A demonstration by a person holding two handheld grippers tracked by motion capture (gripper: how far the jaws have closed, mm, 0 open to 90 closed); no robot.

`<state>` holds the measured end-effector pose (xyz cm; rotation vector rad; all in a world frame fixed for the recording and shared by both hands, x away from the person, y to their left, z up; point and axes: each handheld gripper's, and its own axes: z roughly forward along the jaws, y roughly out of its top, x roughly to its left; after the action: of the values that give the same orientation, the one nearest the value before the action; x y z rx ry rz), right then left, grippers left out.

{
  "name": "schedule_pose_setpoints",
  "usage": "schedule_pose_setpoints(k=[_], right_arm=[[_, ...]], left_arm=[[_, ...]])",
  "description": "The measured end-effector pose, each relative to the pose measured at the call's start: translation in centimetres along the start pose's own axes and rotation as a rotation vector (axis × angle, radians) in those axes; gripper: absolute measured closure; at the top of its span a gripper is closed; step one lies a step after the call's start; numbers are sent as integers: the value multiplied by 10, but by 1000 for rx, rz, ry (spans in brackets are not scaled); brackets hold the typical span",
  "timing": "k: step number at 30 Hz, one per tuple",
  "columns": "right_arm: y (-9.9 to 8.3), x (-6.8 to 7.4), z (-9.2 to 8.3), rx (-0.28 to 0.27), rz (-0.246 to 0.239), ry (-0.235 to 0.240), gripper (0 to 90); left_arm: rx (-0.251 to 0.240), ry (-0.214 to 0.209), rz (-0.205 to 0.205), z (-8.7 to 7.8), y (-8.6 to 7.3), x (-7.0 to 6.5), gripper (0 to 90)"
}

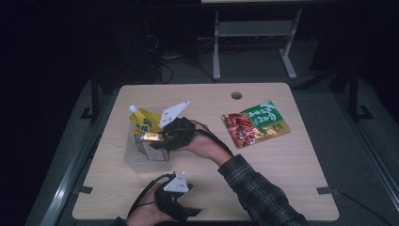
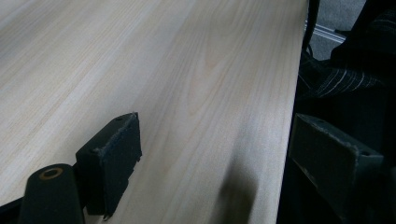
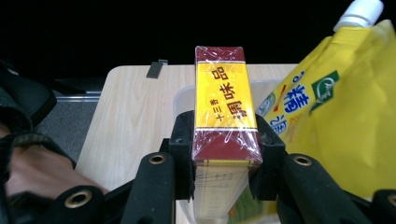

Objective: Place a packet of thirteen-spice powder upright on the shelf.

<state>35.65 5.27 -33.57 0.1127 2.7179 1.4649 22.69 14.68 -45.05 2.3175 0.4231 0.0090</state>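
My left tongs (image 1: pixel 184 214) rest at the near edge of the table (image 1: pixel 282 160), jaws spread apart with bare wood between them; in the left gripper view the two black pads (image 2: pixel 114 158) stand wide and touch nothing but the table surface

My right tongs (image 3: pixel 226 154) are clamped on a red-and-yellow box (image 3: pixel 223 107), wrapped in clear film, one pad on each long side. In the high view the right tongs (image 1: pixel 157 139) hold this box (image 1: pixel 151 137) over a clear plastic bin (image 1: pixel 136 162) on the left half of the table

A yellow spouted pouch (image 1: pixel 143 123) with a white cap stands in the bin, leaning toward the far left. In the right gripper view the pouch (image 3: pixel 336 121) is just beside the box, on its right; whether they touch I cannot tell

Farther right, well apart from the bin, a red-and-green sachet (image 1: pixel 255 123) lies flat on the table. A round cable hole (image 1: pixel 236 95) sits near the far edge
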Motion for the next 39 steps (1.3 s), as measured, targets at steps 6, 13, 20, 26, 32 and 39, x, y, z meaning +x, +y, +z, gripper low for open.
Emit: schedule_pose_setpoints(k=[6, 13, 20, 26, 32, 39], right_arm=[[1, -1, 15, 8, -15, 15, 668], [2, 3, 26, 21, -23, 18, 667], [2, 4, 36, 27, -36, 29, 667], [0, 6, 45, 48, -40, 34, 666], [-4, 8, 52, 62, -39, 35, 663], [-8, 8, 58, 79, -30, 35, 657]], left_arm=[[-12, 1, -19, 0, 0, -1, 161], [-12, 0, -12, 0, -1, 0, 161], [-14, 1, -17, 0, 0, -1, 161], [-16, 3, -22, 0, 0, -1, 161], [-12, 4, -18, -1, 0, 0, 161], [-11, 4, -17, -1, 0, 0, 161]])
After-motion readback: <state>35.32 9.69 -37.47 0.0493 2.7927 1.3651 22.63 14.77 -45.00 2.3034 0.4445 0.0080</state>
